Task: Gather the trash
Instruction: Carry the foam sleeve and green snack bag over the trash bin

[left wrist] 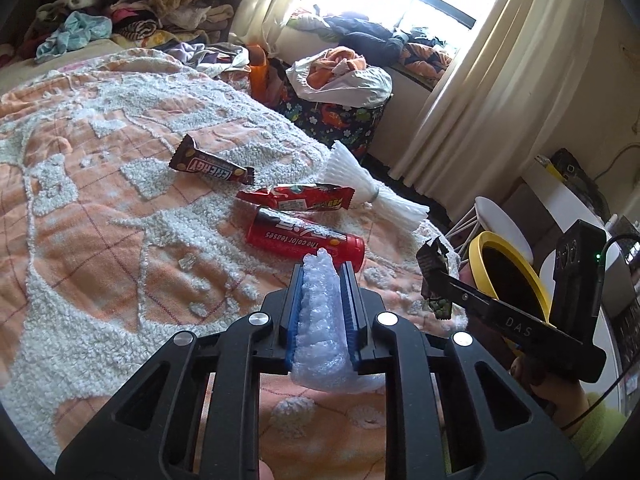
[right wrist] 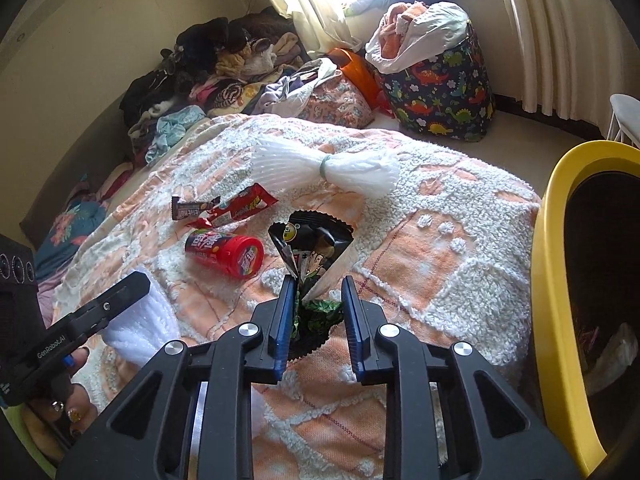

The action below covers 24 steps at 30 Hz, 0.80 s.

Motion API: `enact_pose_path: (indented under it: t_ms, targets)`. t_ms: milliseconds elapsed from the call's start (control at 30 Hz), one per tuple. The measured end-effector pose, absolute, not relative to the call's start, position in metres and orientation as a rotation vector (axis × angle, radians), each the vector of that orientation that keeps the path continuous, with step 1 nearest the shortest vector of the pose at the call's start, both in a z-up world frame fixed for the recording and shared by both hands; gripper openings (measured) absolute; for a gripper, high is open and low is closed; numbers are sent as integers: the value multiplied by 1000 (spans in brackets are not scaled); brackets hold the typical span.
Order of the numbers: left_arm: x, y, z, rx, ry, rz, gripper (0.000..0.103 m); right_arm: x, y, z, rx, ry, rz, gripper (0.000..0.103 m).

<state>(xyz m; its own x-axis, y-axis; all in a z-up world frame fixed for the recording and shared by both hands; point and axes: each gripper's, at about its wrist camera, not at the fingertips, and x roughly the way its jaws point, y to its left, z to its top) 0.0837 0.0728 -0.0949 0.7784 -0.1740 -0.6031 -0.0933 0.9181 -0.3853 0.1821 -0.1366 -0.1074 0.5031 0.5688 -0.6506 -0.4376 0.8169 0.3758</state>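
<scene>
My left gripper (left wrist: 323,268) is shut on a wad of clear bubble wrap (left wrist: 320,320), held just above the orange-and-white bedspread (left wrist: 100,220). My right gripper (right wrist: 318,280) is shut on a crumpled black snack wrapper (right wrist: 316,240), lifted off the bed beside the yellow bin (right wrist: 552,280). On the spread lie a brown energy bar (left wrist: 210,166), a red wrapper (left wrist: 296,196), a red candy tube (left wrist: 304,240) and a white foam net (left wrist: 368,188). The left wrist view also shows the right gripper (left wrist: 432,276) with its wrapper (left wrist: 436,264) next to the bin (left wrist: 480,242).
A dinosaur-print hamper (right wrist: 440,92) stuffed with clothes stands past the bed's corner. Piled clothes (right wrist: 208,72) cover the bed's far end. A white stool (left wrist: 500,220) stands behind the bin. Curtains (left wrist: 480,100) hang along the window wall.
</scene>
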Motion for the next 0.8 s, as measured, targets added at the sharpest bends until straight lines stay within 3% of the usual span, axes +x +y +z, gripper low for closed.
enact_pose_path:
  t_ms: [800]
  targets:
    - [111,10,-56,-332,614,-157,11,178,-229,-67,322,712,509,23]
